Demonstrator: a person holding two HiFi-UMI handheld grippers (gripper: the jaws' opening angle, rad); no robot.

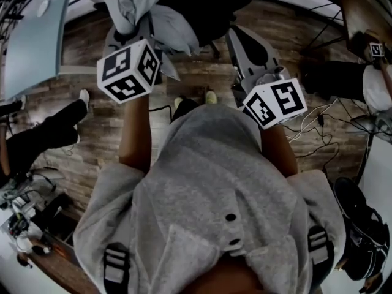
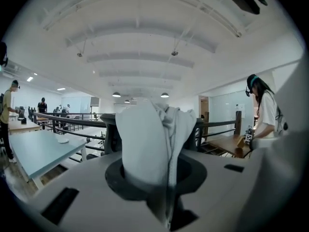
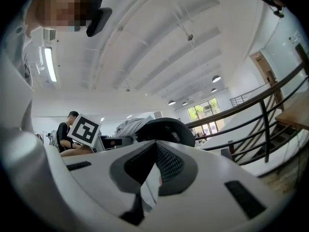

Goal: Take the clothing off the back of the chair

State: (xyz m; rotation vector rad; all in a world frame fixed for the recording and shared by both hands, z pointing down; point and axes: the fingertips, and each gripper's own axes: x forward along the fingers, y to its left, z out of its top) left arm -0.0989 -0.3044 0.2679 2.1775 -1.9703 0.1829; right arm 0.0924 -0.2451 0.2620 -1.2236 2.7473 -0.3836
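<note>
A light grey garment (image 1: 138, 8) hangs bunched over the black chair (image 1: 205, 8) at the top of the head view. My left gripper (image 1: 138, 29) is shut on a fold of it. In the left gripper view the cloth (image 2: 149, 139) fills the space between the jaws and hides their tips, with the dark chair back (image 2: 110, 129) behind. My right gripper (image 1: 242, 41) is beside the chair, to the right of the garment, its jaws together with nothing in them. The right gripper view shows the chair's top (image 3: 166, 129) with the grey garment (image 3: 128, 127) draped on its left.
A pale blue table (image 1: 33, 35) stands at the left. Cables (image 1: 318, 127) lie on the wooden floor and a black bag (image 1: 361, 231) sits at lower right. A person (image 2: 263, 110) stands by a wooden desk at the right, and a railing (image 2: 63, 122) runs behind the chair.
</note>
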